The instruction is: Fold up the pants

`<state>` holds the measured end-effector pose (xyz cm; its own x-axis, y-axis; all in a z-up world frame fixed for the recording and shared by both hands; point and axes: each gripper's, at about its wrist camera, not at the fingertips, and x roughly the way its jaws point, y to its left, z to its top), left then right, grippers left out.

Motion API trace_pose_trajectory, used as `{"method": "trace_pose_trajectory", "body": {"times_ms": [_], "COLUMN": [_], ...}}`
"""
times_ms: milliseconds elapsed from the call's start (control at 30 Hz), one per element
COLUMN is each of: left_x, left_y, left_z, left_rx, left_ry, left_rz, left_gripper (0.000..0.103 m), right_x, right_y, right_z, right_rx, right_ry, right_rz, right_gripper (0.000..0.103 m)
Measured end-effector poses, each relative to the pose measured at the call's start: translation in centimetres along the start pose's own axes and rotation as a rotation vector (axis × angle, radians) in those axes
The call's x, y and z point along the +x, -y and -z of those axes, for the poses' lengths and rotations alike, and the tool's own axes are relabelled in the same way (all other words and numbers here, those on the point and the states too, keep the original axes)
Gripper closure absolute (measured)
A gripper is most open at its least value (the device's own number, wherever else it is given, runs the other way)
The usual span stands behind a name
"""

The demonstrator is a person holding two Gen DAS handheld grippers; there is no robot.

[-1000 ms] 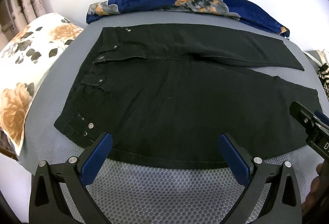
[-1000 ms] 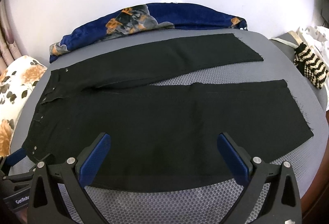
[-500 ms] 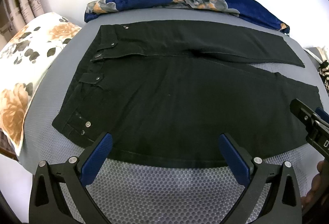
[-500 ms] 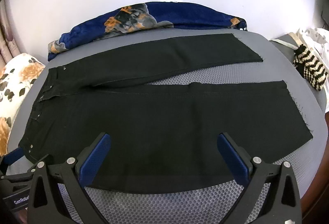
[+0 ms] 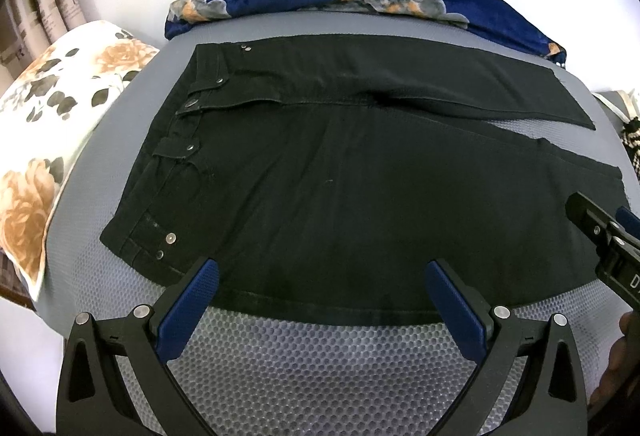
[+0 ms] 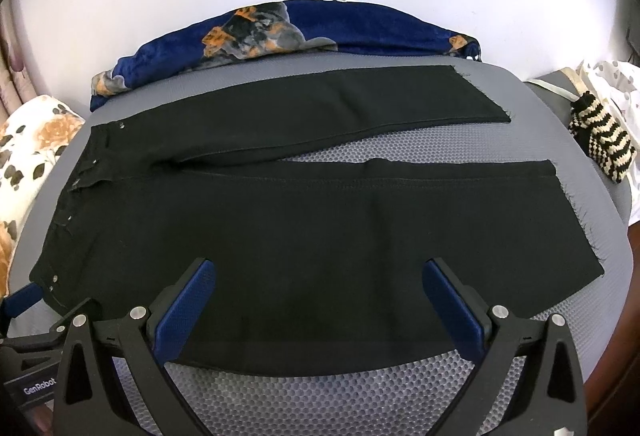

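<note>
Left wrist view: black pants (image 5: 340,172) lie flat on a grey mesh mattress (image 5: 320,364), waistband to the left, both legs running right with a narrow gap between them. The left gripper (image 5: 322,290) hangs over the near edge of the pants, fingers spread wide, gripping nothing. Right wrist view: the right gripper (image 6: 318,290) hangs over the near leg, fingers likewise spread and empty. A blue floral blanket (image 6: 280,32) lies along the far edge. A floral pillow (image 5: 52,108) sits at the left. A striped knit item (image 6: 600,140) lies at the right.
</note>
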<state>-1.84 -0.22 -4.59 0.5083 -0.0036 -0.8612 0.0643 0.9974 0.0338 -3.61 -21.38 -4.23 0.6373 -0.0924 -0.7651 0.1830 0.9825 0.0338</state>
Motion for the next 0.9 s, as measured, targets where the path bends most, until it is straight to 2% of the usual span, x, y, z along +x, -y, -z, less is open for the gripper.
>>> {"method": "trace_pose_trajectory", "body": {"times_ms": [900], "left_x": [0.1], "left_y": [0.25], "left_z": [-0.09], "left_rx": [0.002], "left_ry": [-0.007], "left_rz": [0.002], "left_gripper": [0.001], "right_x": [0.19], "right_y": [-0.03], "right_z": [-0.1], "right_rx": [-0.006], "right_ry": [-0.001], "right_rz": [0.001], "right_gripper": [0.0]}}
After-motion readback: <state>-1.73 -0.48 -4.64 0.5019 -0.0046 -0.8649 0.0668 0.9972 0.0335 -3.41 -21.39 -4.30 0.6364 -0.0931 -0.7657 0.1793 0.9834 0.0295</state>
